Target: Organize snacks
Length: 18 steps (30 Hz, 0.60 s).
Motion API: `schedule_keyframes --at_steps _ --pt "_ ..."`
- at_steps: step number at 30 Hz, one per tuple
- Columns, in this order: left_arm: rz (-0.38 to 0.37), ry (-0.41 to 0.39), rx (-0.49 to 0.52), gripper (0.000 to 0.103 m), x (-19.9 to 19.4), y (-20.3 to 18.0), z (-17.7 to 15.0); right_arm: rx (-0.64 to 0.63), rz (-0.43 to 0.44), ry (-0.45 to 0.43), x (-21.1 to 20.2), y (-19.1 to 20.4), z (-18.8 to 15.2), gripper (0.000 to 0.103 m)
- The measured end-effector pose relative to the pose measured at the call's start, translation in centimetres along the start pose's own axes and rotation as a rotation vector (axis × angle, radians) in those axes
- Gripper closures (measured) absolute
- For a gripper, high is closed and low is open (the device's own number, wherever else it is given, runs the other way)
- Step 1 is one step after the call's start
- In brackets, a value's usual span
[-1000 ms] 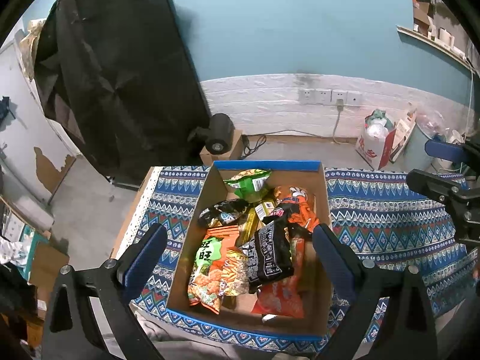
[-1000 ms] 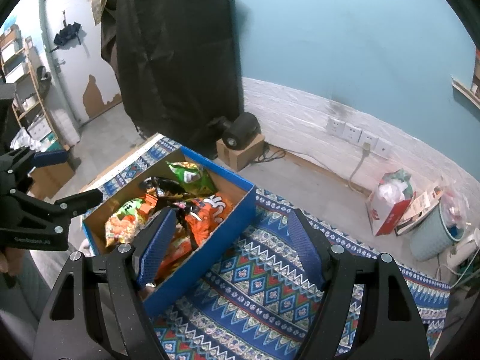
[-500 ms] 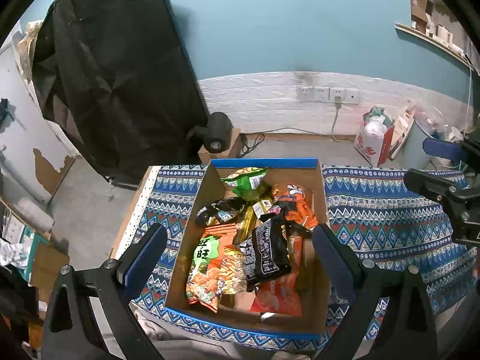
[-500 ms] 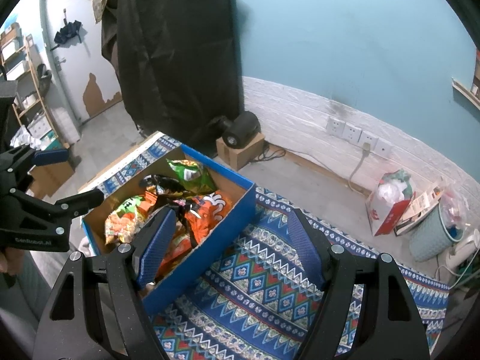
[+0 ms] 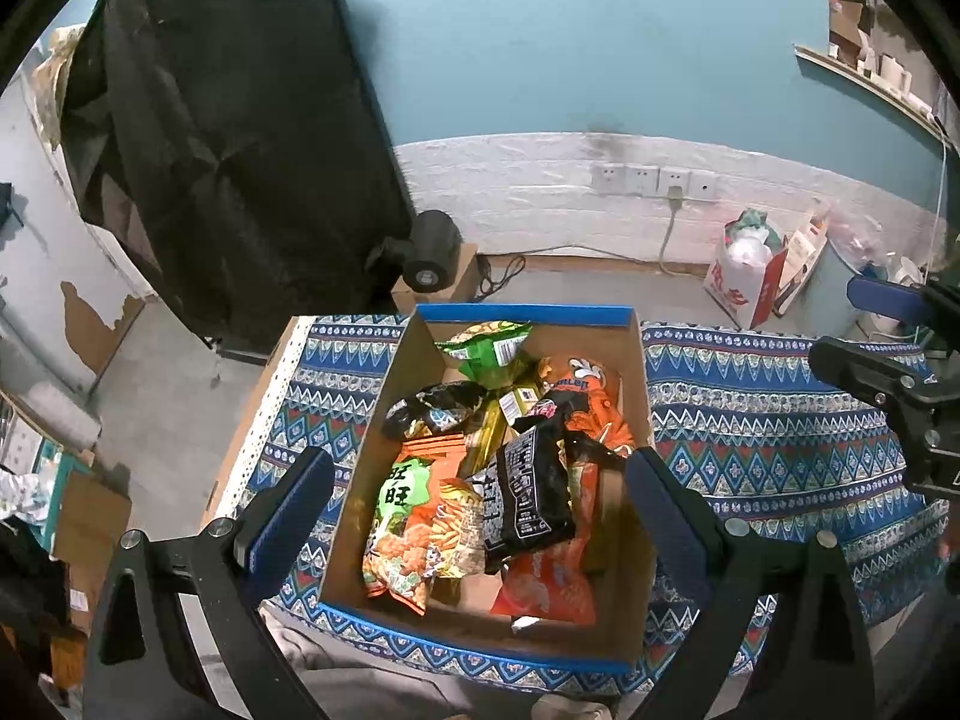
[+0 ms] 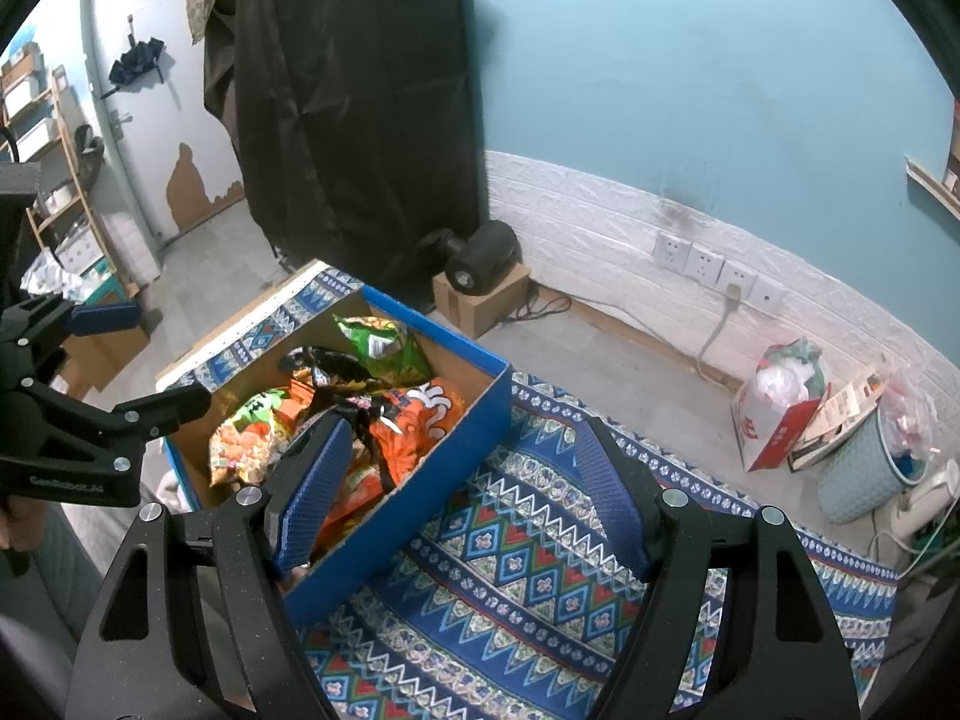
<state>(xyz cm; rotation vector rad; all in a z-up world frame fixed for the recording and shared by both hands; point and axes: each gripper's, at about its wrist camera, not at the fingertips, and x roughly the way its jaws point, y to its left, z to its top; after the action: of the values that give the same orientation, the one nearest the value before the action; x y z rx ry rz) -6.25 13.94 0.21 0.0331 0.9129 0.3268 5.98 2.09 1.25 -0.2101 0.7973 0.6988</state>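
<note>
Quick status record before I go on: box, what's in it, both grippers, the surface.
box: blue cardboard box, open top, on the patterned cloth
contents: loose pile of snack bags; green bag at the far end, black bag on top mid-box, orange bag on the right
left gripper: open, empty, over the box
right gripper: open, empty, over the cloth beside the box
cloth: no snacks on the visible part

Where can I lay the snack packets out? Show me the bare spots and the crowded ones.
Bare patterned cloth lies right of the blue box, between it and the table's right edge. A narrower strip runs along the box's left side. Inside the box, only a cardboard patch by the right wall shows. The rest is crowded with heaped packets. Both grippers, left and right, are open and empty.
</note>
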Motion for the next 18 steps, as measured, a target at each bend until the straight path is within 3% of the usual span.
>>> schedule_keyframes --at_steps 18 --pt "-0.002 0.010 0.000 0.005 0.06 -0.09 0.04 -0.009 0.002 0.007 -0.08 -0.12 -0.09 0.027"
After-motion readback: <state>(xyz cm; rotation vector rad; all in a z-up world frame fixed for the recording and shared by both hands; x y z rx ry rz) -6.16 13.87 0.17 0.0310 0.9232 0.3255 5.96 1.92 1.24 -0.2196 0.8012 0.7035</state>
